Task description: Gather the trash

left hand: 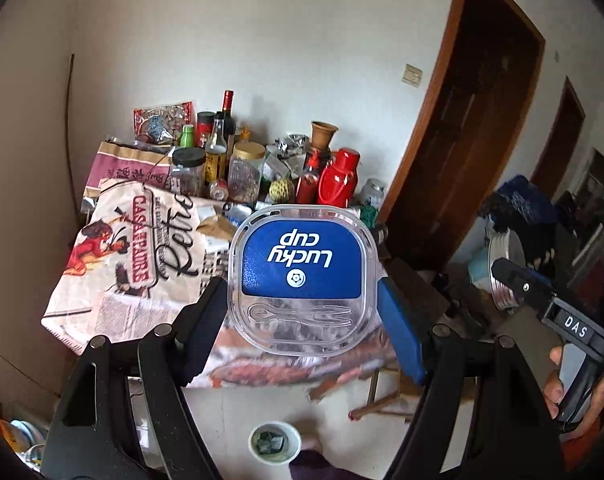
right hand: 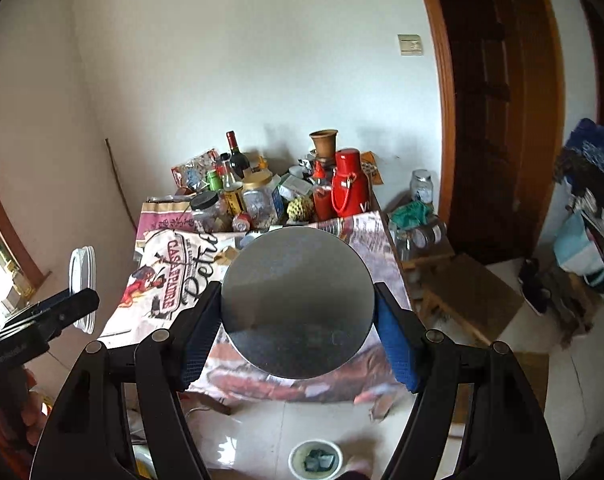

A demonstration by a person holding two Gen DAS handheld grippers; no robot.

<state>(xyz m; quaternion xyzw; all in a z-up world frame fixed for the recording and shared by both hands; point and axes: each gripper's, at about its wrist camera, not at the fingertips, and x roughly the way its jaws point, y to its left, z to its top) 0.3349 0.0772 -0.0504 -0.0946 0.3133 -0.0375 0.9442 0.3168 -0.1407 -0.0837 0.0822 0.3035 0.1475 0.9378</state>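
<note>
My left gripper (left hand: 302, 304) is shut on a clear plastic lid (left hand: 302, 276) with a blue "Lucky cup" label, held up in the air in front of the table. My right gripper (right hand: 298, 316) is shut on a round grey metal tin (right hand: 298, 304), seen bottom-on, also held above the table's near edge. The tin with my right gripper shows at the right of the left wrist view (left hand: 502, 272). The lid shows edge-on at the left of the right wrist view (right hand: 82, 288). A white cup (right hand: 316, 458) holding dark scraps stands on the floor below.
A table with a printed cloth (left hand: 150, 264) carries several bottles, jars and a red thermos (left hand: 338, 178) at its far side by the wall. A brown door (right hand: 498, 112) is at the right. A low wooden stool (right hand: 462, 292) and clutter stand right of the table.
</note>
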